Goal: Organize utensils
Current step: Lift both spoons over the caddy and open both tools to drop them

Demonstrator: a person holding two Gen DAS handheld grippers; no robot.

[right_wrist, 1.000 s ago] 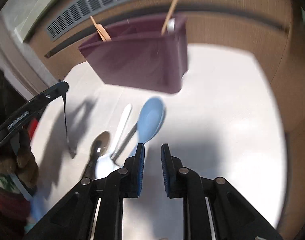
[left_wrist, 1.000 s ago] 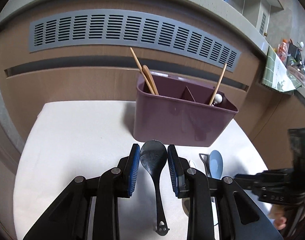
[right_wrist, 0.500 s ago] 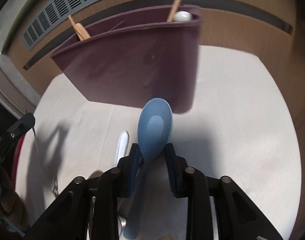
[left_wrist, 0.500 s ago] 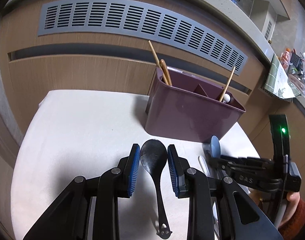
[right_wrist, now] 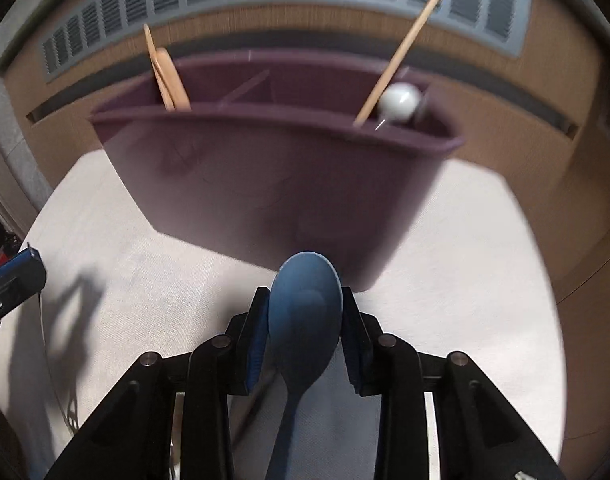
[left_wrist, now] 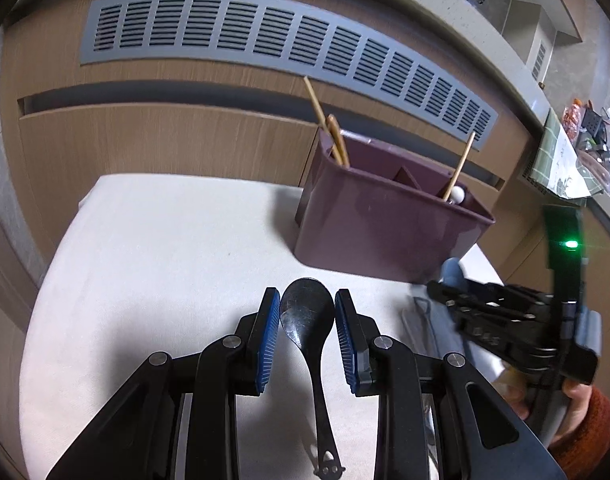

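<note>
Right hand-held gripper [right_wrist: 305,320] now clenched on blue spoon [right_wrist: 305,312], lifted off table [right_wrist: 465,280] since 1 s ago | left hand-held gripper [left_wrist: 307,316] still grips black spoon [left_wrist: 307,316] | both near purple caddy [right_wrist: 273,184] | judged: insertion next.

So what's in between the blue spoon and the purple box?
Nothing. In the right wrist view, only bare white cloth lies between the blue spoon, held in the right gripper, and the purple box.

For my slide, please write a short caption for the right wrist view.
Right gripper holds a blue spoon between its jaws, facing the purple utensil caddy on a white table.
</note>
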